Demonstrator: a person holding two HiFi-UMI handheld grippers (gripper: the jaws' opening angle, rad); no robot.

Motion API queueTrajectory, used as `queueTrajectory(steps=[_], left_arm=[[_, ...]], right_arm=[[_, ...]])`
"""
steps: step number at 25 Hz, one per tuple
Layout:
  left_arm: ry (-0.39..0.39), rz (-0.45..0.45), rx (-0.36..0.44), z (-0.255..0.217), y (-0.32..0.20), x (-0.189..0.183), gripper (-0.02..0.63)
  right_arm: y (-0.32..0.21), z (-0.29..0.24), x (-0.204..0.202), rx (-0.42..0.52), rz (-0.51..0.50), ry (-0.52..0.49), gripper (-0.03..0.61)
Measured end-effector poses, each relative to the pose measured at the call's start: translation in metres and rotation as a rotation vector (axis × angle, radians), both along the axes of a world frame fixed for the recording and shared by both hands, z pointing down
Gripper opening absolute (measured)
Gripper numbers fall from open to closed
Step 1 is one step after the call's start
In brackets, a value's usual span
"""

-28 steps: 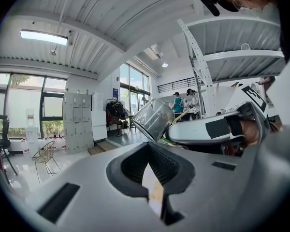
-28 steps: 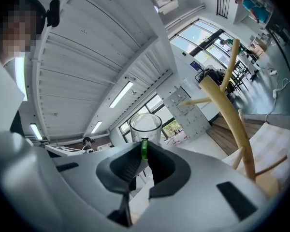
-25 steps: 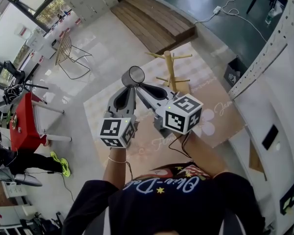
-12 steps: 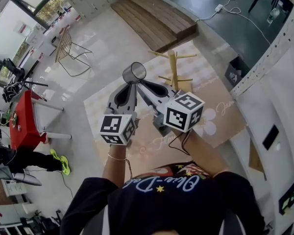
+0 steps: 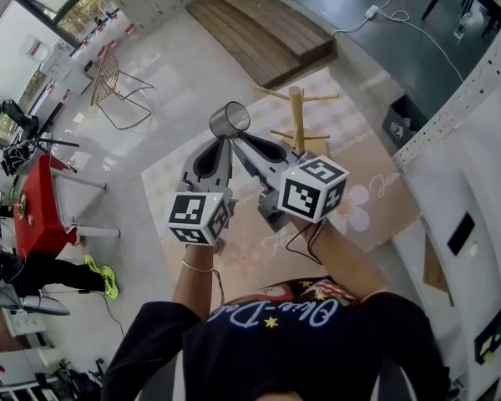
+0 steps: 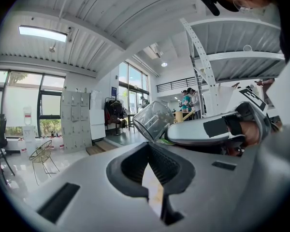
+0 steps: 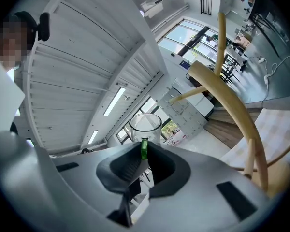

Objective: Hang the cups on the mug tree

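A clear glass cup (image 5: 228, 119) with a green handle (image 7: 144, 149) hangs in the air, and my right gripper (image 5: 238, 139) is shut on that handle. The cup (image 7: 145, 124) stands just past the right jaws, its mouth tilted away. My left gripper (image 5: 220, 142) sits right beside it on the left, jaws shut with nothing between them; the cup (image 6: 153, 120) shows just right of its tip (image 6: 150, 146). The wooden mug tree (image 5: 296, 115) stands bare on the patterned mat (image 5: 376, 199), a little beyond and right of the cup. Its pegs (image 7: 232, 105) loom close at the right.
A red table (image 5: 42, 199) and a wire chair (image 5: 113, 82) stand on the floor at the left. A wooden platform (image 5: 259, 27) lies beyond the mat. A black box (image 5: 398, 124) sits by the white perforated beam (image 5: 468, 82) at the right.
Both grippers and the cup have drifted slightly up and away, toward the mug tree. The right gripper's hold on the cup is unchanged.
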State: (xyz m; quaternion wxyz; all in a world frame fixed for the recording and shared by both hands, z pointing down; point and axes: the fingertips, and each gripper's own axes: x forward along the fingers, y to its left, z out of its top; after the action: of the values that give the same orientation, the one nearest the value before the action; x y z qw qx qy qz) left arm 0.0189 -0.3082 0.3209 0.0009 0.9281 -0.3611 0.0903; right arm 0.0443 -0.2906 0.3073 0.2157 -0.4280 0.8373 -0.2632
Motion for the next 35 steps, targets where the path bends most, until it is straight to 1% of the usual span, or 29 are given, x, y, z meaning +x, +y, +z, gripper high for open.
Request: queueTrajectory(steps=[15,22,35], left_arm=[[0.023,0.013,-0.004,-0.004,-0.018,0.006,0.008],[0.06,0.026,-0.02,-0.004,-0.024,0.014,0.008],[0.094,0.024,-0.034,-0.007,-0.03,0.02,0.008]], right_arm=[[-0.017,-0.001,0.008,-0.035,0.066,-0.092,0.049],[-0.024,0.001,0.017,-0.043,0.095,-0.134,0.049],[-0.029,0.005,0.028,-0.067,0.137,-0.189,0.049]])
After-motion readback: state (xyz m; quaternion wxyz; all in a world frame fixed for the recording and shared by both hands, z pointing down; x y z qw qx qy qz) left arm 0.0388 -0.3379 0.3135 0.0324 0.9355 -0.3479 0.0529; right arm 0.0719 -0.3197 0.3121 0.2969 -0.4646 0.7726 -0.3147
